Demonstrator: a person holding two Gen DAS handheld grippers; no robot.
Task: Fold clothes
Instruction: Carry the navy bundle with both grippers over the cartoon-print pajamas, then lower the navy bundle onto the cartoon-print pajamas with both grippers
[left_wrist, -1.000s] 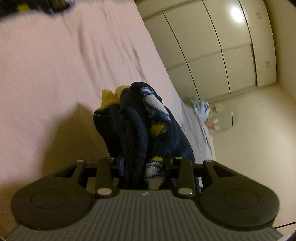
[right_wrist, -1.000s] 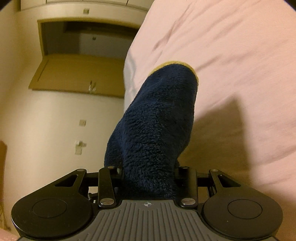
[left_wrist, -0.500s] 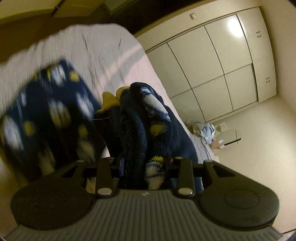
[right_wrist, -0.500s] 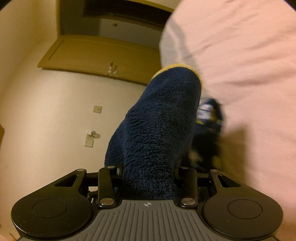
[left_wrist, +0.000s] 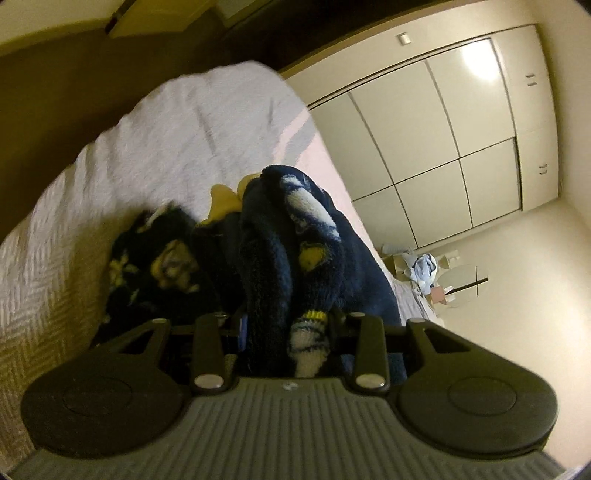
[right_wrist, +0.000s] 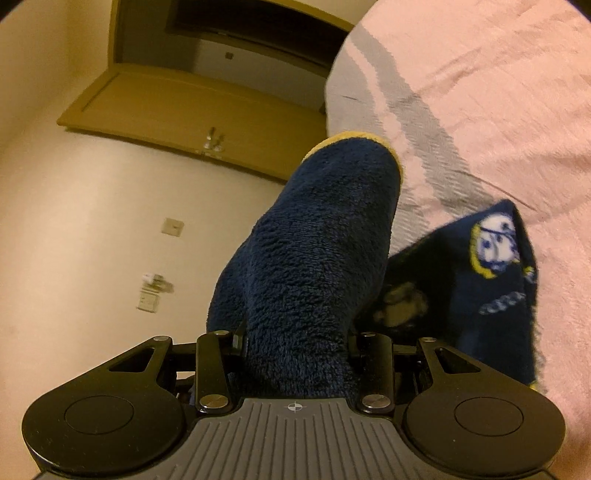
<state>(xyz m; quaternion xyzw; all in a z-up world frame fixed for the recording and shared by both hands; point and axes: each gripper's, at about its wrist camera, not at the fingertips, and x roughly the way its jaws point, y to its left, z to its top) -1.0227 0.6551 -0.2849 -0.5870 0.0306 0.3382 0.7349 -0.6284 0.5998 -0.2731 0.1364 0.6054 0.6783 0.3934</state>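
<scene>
Both my grippers, left gripper and right gripper, squeeze the fuzzy blue clothing tight above the bed. It's thick, so it could slip out and unfold.

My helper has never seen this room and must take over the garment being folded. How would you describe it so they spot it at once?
Find the bed with the pink cover that fills the room. Just above it, both grippers are shut on one fluffy navy fleece garment, bunched in the left gripper and the right gripper. It is the only dark thing there, with yellow trim and white-and-yellow cartoon prints.
</scene>
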